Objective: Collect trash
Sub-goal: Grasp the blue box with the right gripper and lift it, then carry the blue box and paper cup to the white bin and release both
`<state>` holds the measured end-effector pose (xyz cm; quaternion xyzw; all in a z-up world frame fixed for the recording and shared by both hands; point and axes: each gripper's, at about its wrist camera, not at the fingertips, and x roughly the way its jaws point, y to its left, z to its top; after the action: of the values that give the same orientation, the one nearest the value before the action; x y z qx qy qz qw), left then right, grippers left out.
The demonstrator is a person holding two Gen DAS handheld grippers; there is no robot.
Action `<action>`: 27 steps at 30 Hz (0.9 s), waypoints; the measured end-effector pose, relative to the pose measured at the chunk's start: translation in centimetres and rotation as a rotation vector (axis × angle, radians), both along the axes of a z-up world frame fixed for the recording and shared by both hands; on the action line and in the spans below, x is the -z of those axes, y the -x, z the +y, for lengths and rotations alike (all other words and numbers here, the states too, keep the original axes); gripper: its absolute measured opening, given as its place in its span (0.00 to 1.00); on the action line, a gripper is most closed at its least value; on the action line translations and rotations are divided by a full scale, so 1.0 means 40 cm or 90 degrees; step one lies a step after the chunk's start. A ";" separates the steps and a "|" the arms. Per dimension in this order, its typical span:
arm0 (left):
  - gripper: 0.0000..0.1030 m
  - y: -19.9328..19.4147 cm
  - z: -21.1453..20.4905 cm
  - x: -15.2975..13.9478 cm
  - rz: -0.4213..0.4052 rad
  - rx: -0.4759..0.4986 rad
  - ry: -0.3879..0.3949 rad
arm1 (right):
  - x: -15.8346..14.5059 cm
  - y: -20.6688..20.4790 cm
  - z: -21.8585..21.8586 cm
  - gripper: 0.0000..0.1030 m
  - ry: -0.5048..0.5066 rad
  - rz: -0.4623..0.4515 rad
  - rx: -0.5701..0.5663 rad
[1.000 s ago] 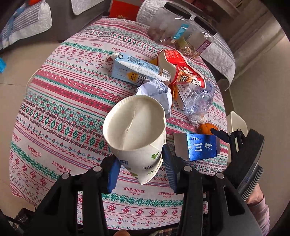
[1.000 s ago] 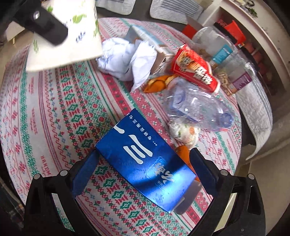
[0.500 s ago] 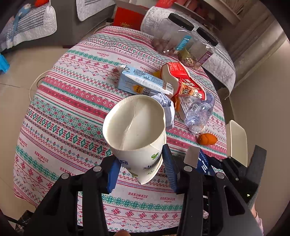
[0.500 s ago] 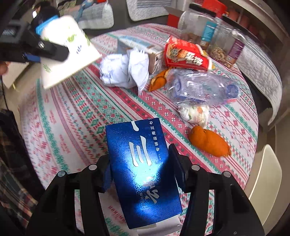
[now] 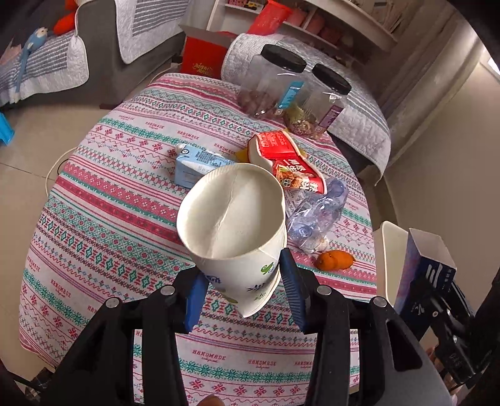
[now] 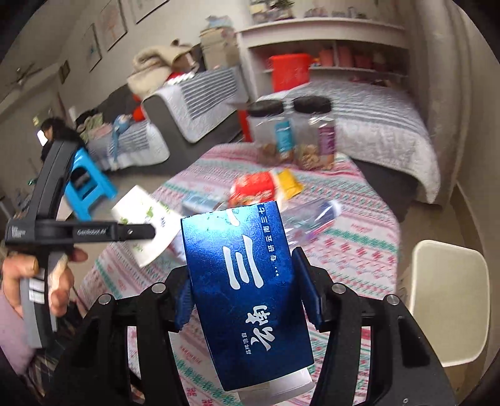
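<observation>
Left wrist: tongs (image 5: pixel 242 293) clamp empty paper cup (image 5: pixel 234 231).

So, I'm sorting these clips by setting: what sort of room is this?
Most likely a lived-in living room or bedsit at home. A sofa under quilted covers stands behind a round table with a patterned "handmade" cloth, wall shelves hold household items, and framed pictures hang above.
</observation>
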<state>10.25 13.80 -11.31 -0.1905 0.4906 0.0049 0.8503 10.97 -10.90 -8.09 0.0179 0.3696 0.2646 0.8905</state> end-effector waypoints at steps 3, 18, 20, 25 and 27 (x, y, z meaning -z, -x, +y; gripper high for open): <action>0.43 -0.014 -0.028 -0.015 -0.021 0.004 0.007 | -0.007 -0.025 -0.069 0.53 -0.015 -0.004 0.064; 0.43 -0.062 -0.178 -0.060 -0.098 0.040 0.016 | 0.086 -0.123 -0.387 0.53 0.029 0.061 0.377; 0.43 -0.067 -0.202 -0.064 -0.105 0.049 0.015 | 0.104 -0.133 -0.415 0.54 0.035 0.074 0.406; 0.43 -0.080 -0.284 -0.070 -0.119 0.091 0.020 | 0.126 -0.131 -0.449 0.55 0.064 0.091 0.447; 0.43 -0.085 -0.324 -0.070 -0.121 0.107 0.027 | 0.119 -0.120 -0.467 0.56 0.073 0.086 0.464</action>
<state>13.65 0.85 -8.50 -0.1659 0.4224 -0.0947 0.8861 15.76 -29.59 -12.84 0.1161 0.4113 -0.0925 0.8993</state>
